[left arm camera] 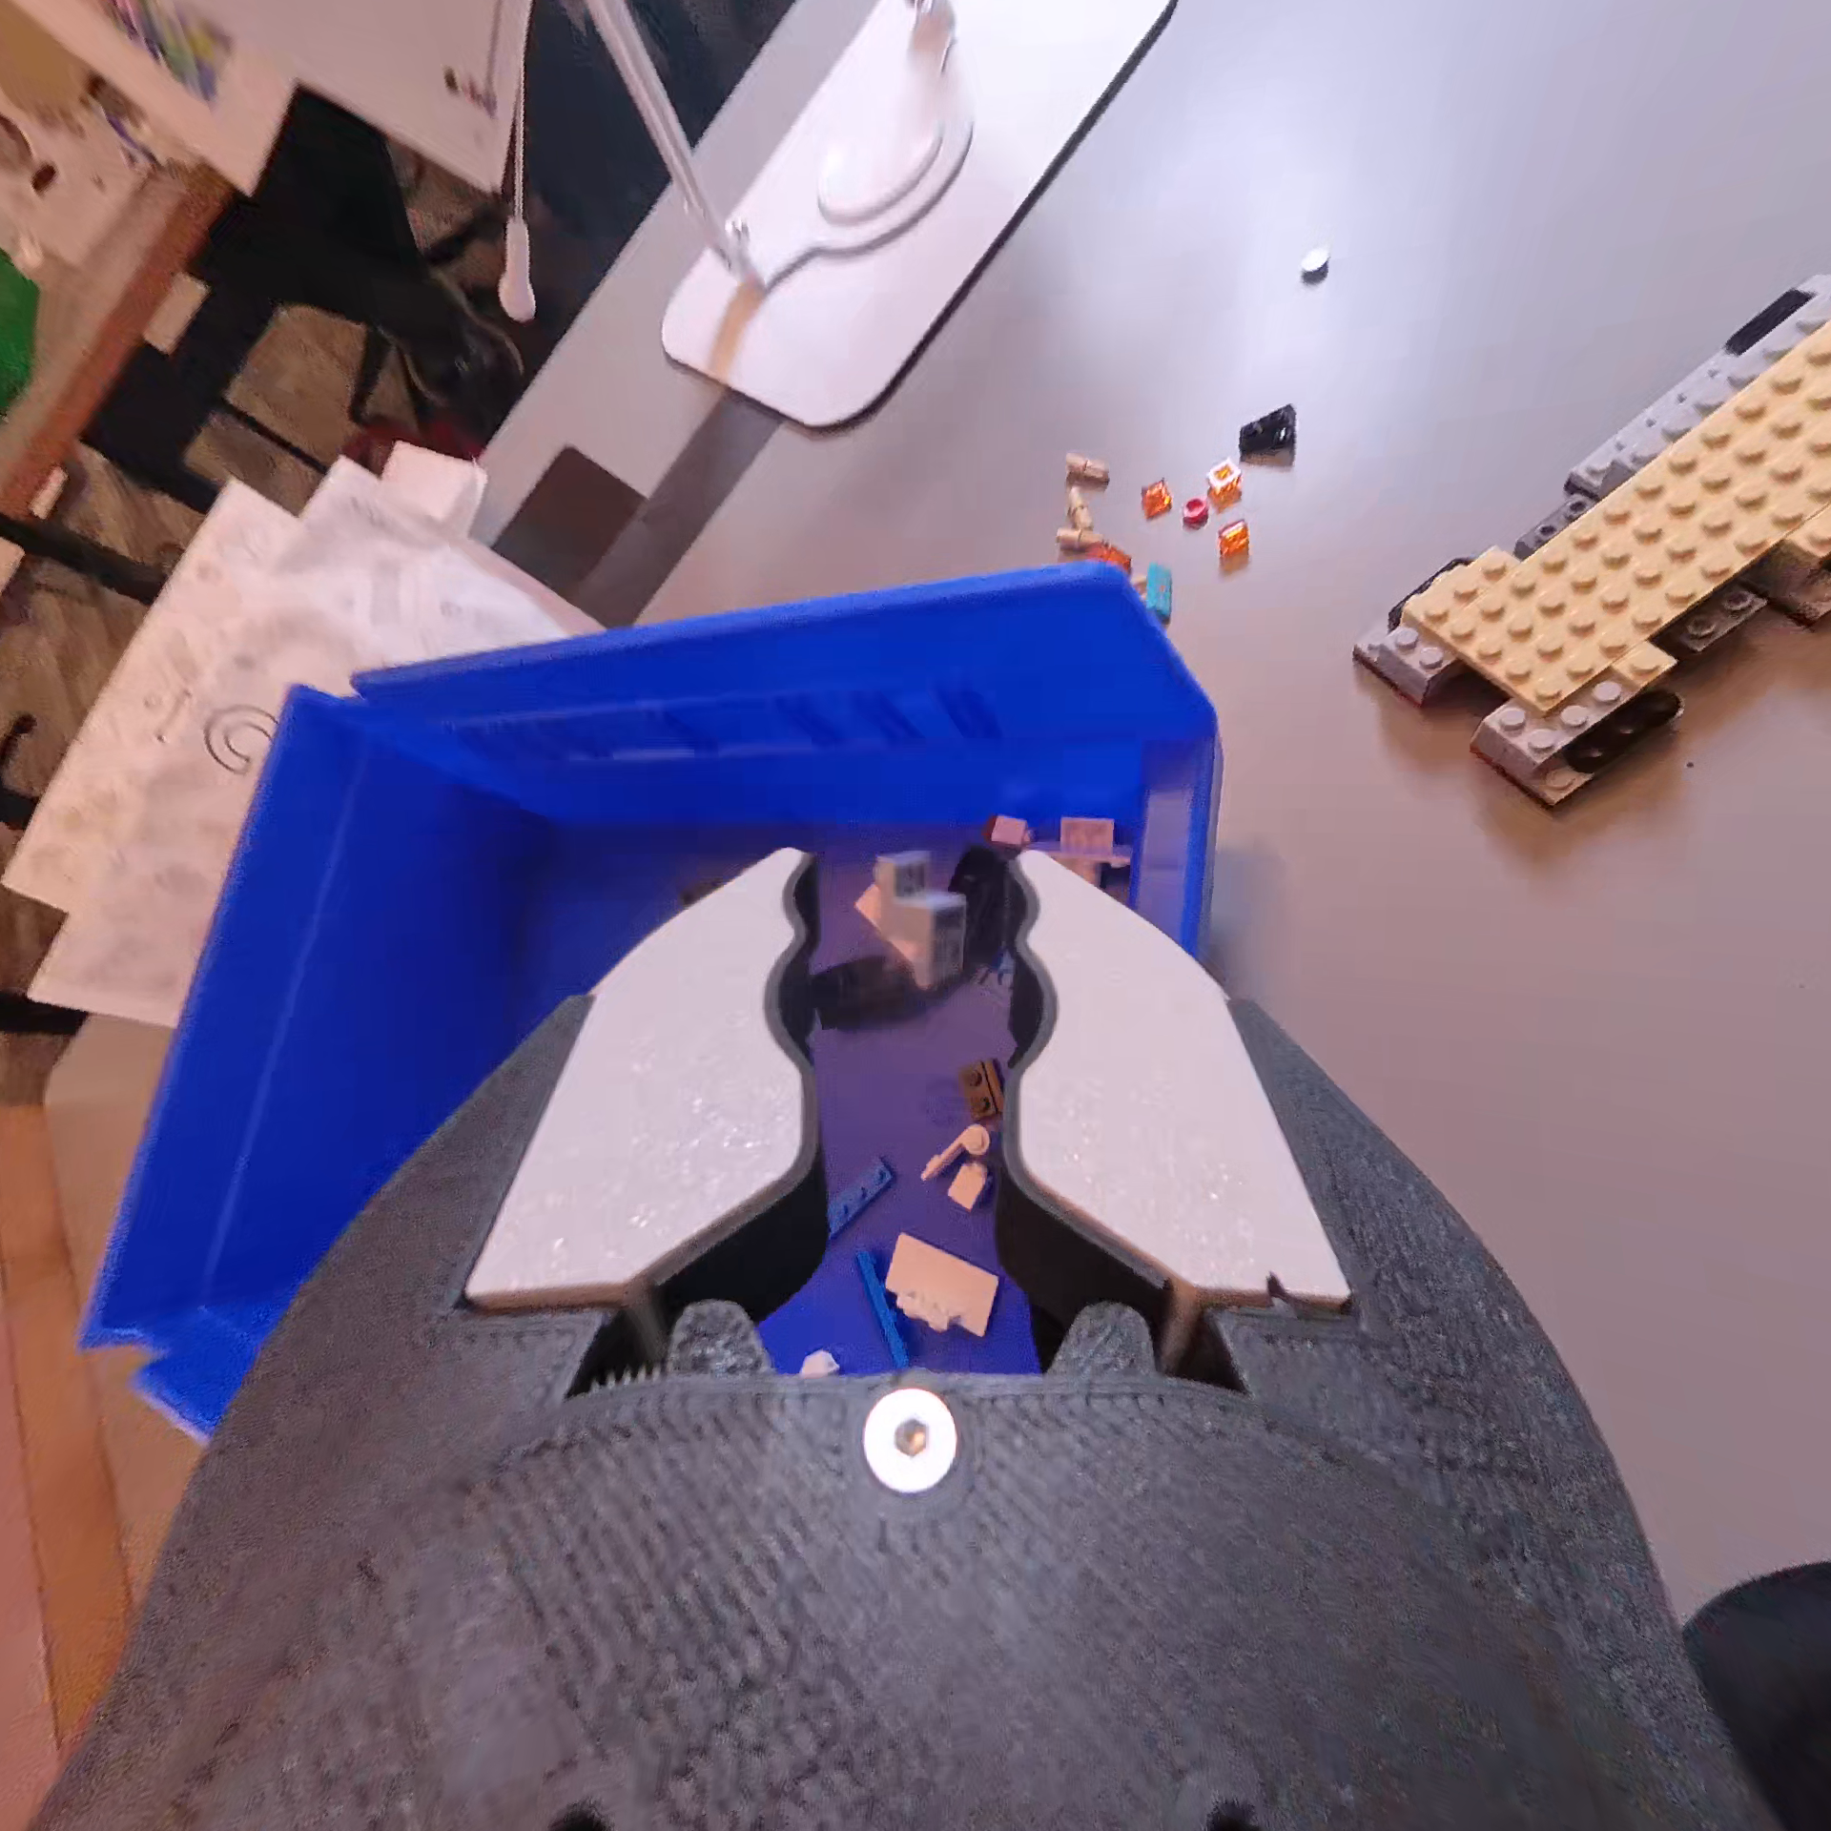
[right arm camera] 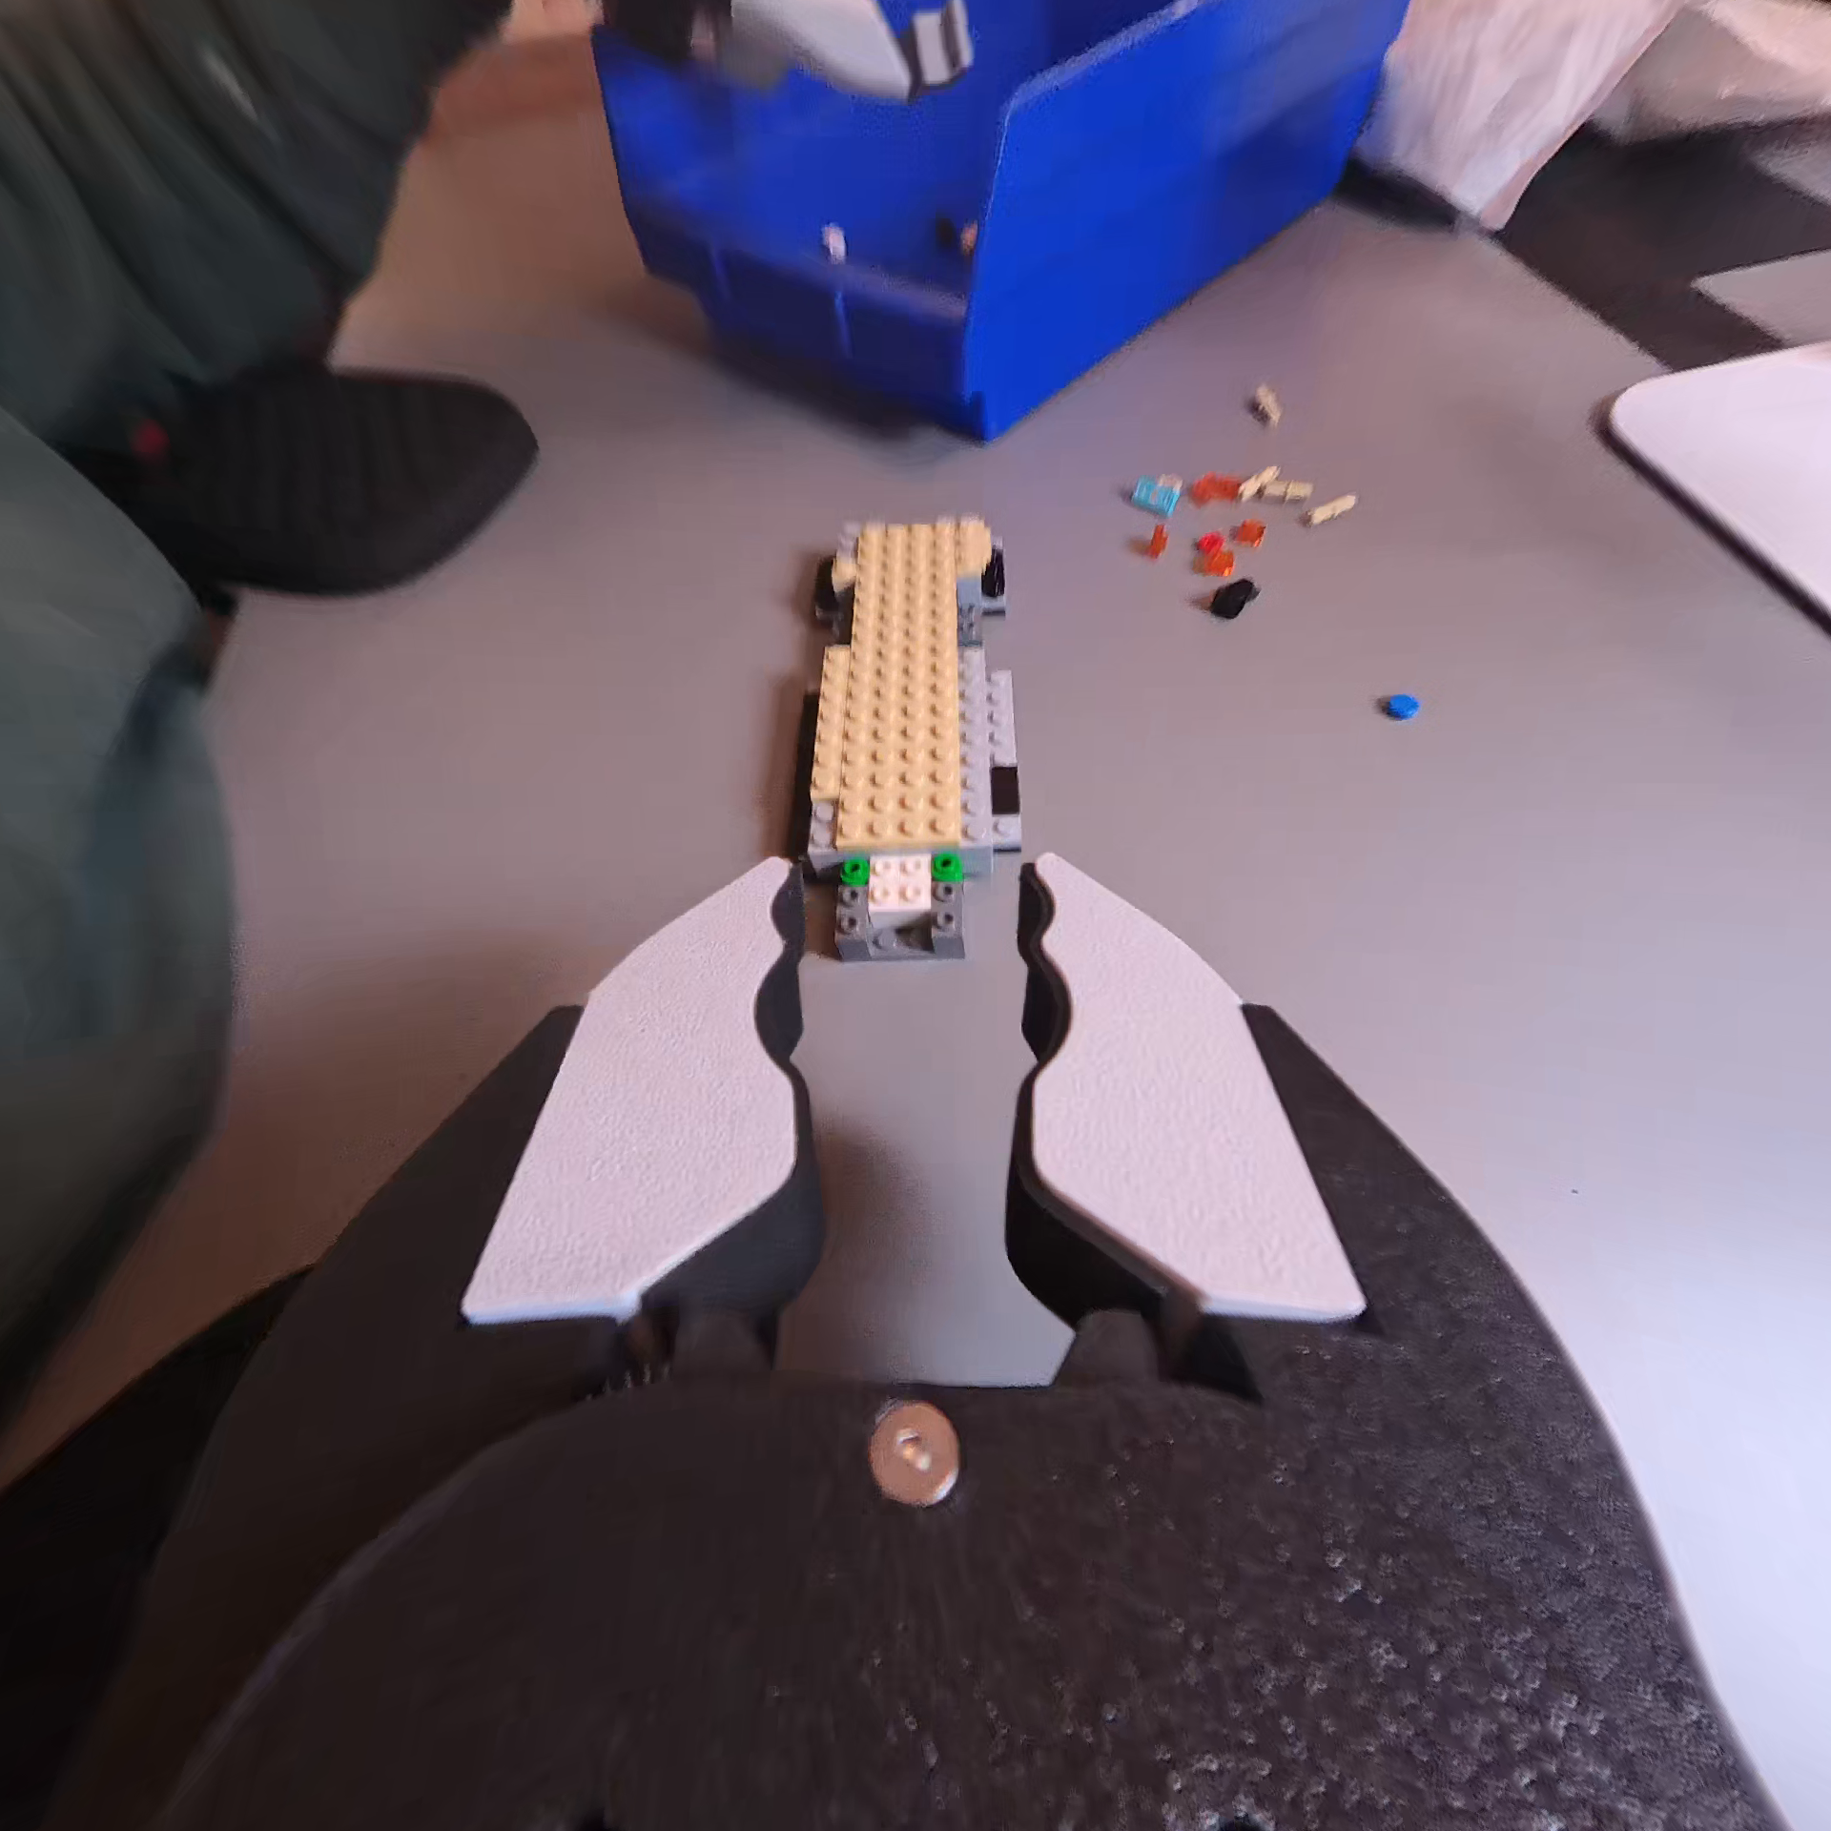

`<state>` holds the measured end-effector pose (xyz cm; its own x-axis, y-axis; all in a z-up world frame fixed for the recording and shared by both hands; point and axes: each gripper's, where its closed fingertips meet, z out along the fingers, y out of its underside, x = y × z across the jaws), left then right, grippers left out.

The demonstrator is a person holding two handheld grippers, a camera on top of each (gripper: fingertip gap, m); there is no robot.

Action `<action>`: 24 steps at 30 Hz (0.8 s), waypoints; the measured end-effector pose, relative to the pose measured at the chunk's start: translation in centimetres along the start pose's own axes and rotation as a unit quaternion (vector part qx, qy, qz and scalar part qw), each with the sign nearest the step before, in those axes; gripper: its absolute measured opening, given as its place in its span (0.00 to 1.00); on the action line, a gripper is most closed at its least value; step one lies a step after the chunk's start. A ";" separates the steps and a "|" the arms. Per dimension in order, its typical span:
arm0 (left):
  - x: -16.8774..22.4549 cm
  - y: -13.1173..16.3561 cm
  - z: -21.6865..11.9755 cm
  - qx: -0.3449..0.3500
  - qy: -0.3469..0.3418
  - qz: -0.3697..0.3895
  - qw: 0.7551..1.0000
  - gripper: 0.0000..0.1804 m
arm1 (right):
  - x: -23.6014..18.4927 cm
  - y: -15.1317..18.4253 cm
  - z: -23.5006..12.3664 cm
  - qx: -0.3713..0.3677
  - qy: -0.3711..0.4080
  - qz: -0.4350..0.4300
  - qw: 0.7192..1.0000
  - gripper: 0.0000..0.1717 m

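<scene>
Both hand-held grippers are released and grasp nothing: right gripper (right arm camera: 907,916) faces the grey end of the long tan-and-grey brick-built plate model (right arm camera: 907,694), lengthwise ahead; left gripper (left arm camera: 907,916) hovers over loose bricks in the blue plastic bin (left arm camera: 396,941)

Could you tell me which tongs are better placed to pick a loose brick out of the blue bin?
Left. The left tongs are open right over the blue bin and its loose bricks; the right tongs face the tan build.
</scene>
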<state>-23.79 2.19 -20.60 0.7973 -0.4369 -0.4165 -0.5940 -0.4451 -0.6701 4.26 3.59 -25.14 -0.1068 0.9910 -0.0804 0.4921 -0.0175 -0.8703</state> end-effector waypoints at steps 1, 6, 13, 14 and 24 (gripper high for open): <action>-0.1 0.4 0.1 -0.008 0.002 -0.007 1.000 0.24 | -0.2 0.7 0.6 -0.027 0.006 -0.018 0.999 0.25; -0.6 -0.3 -0.1 0.006 -0.006 -0.005 1.000 0.34 | -0.4 2.4 2.4 -0.108 0.032 -0.075 0.991 0.26; 9.5 -6.5 -0.6 0.102 0.155 0.098 0.978 0.33 | -0.3 3.7 3.8 -0.183 0.023 -0.077 0.980 0.27; 11.1 -6.9 -0.1 0.102 0.179 0.114 0.972 0.33 | -0.3 3.7 3.9 -0.187 0.018 -0.077 0.979 0.23; 21.8 -6.7 6.4 0.009 0.373 0.223 0.900 0.34 | -2.2 3.8 3.5 -0.182 -0.012 -0.074 0.981 0.20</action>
<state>-1.72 0.66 -29.11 0.1815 -0.9759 -0.1215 -0.8304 -0.0859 -0.5505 3.34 0.88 -30.00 -0.2184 0.9757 0.0180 0.7445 0.1785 -0.6433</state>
